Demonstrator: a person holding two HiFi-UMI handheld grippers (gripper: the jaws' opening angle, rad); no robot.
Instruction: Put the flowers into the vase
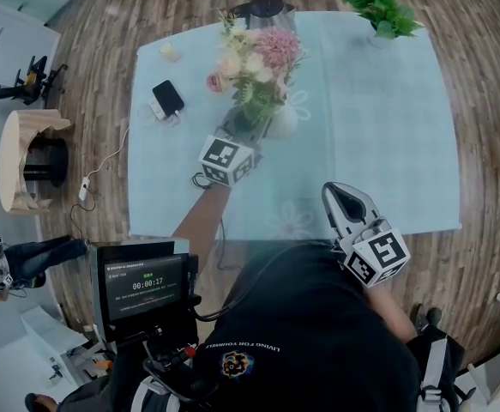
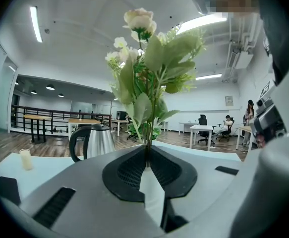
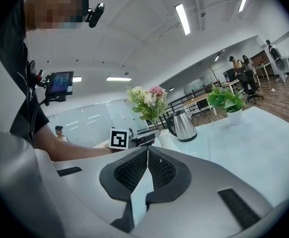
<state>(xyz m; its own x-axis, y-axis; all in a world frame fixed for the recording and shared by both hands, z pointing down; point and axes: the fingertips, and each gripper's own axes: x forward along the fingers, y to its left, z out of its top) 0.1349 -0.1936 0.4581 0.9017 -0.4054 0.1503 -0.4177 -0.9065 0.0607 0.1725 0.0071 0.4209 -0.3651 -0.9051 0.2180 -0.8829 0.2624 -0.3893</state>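
A bouquet (image 1: 254,63) of pink, cream and white flowers with green leaves stands upright over the middle of the table. My left gripper (image 1: 248,130) is shut on its stems (image 2: 146,150), which rise straight from between the pads. A white vase (image 1: 286,120) stands right beside the gripper's tip; the leaves hide whether the stem ends are in it. In the right gripper view the flowers (image 3: 146,103) stand above the vase (image 3: 164,138). My right gripper (image 1: 335,197) hangs at the table's near edge, shut with nothing in it (image 3: 147,155).
A light blue cloth (image 1: 378,127) covers the table. On it are a steel kettle (image 1: 267,9) at the far edge, a potted plant (image 1: 378,5) far right, a phone (image 1: 168,97) with a cable, and a small candle (image 1: 169,50) at the left.
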